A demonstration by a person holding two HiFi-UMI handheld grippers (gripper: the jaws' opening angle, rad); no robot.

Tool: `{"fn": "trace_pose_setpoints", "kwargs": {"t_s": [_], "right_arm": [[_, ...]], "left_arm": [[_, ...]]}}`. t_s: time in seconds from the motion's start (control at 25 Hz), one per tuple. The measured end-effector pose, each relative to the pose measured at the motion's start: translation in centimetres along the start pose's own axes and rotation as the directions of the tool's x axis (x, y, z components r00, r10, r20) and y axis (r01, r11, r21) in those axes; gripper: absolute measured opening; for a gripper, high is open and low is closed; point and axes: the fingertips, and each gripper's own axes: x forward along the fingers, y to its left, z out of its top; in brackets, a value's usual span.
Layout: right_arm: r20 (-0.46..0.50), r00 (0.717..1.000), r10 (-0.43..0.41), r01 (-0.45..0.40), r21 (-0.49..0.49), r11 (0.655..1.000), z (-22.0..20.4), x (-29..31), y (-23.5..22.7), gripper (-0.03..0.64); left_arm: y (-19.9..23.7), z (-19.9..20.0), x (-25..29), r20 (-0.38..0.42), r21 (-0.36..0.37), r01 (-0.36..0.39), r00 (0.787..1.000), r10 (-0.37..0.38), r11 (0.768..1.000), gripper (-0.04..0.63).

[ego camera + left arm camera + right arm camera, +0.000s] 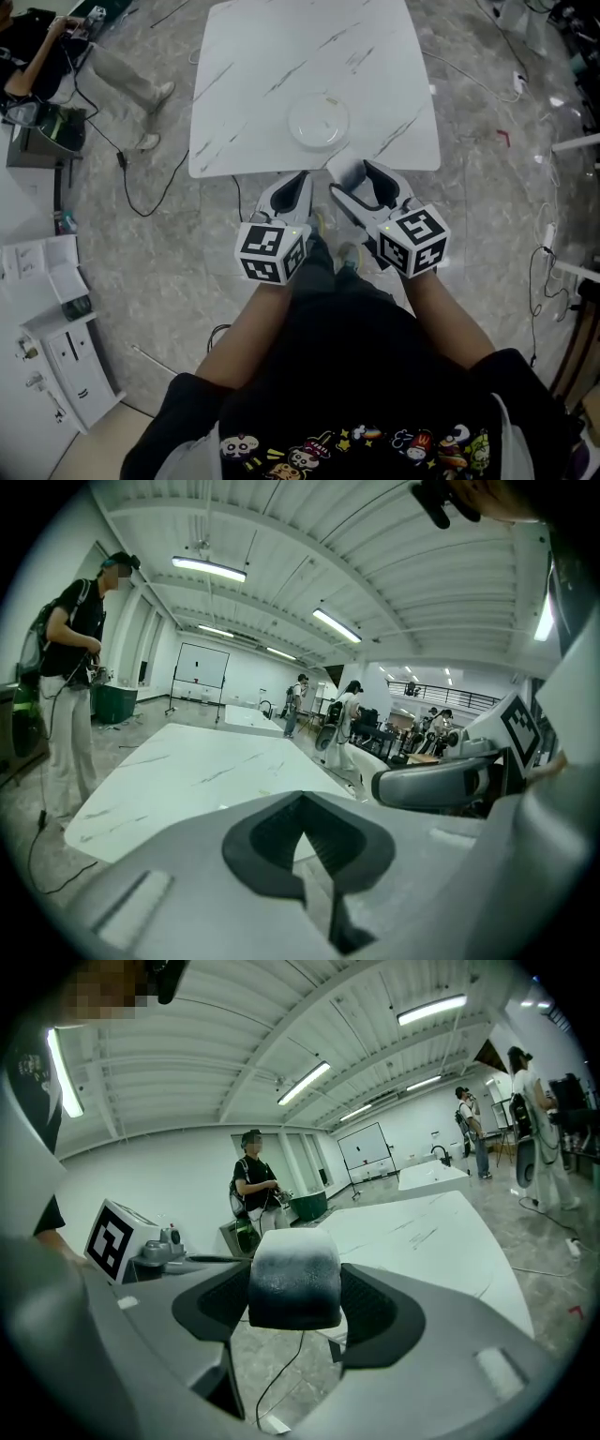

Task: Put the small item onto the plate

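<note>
One rounded frosted block (294,1279) pinched, right claw (364,185).

We see the left claw (302,810) with its jaws pressed together and nothing between them. Beyond it stretches a white, veined tabletop (187,766). A person (70,658) wearing a backpack stands at its left.

In the head view the right gripper (352,178) mostly hides its small item (294,1279), seemingly greyish.
</note>
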Motion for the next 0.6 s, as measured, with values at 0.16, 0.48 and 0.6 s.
{"fn": "trace_pose_setpoints", "kwargs": {"t_s": [0.16, 0.48, 0.6], "right_arm": [[-0.033, 0.999, -0.027, 0.027, -0.002, 1.0, -0.3, 3.2, -0.7, 0.327], [-0.111, 0.988, -0.104, 0.105, 0.002, 0.994, -1.7, 8.6, -3.2, 0.327], [-0.135, 0.983, -0.124, 0.127, 0.011, 0.992, -2.4, 10.8, -4.4, 0.327]], "left_arm": [[3.2, -0.8, 1.6, -0.034, -0.003, 0.004, 0.999, -0.004, 1.0, 0.0], [7.6, -1.5, 5.1, -0.089, -0.016, 0.026, 0.996, -0.027, 1.0, 0.0], [8.7, -2.0, 6.6, -0.114, -0.027, 0.036, 0.993, -0.039, 0.999, 0.0]]}}
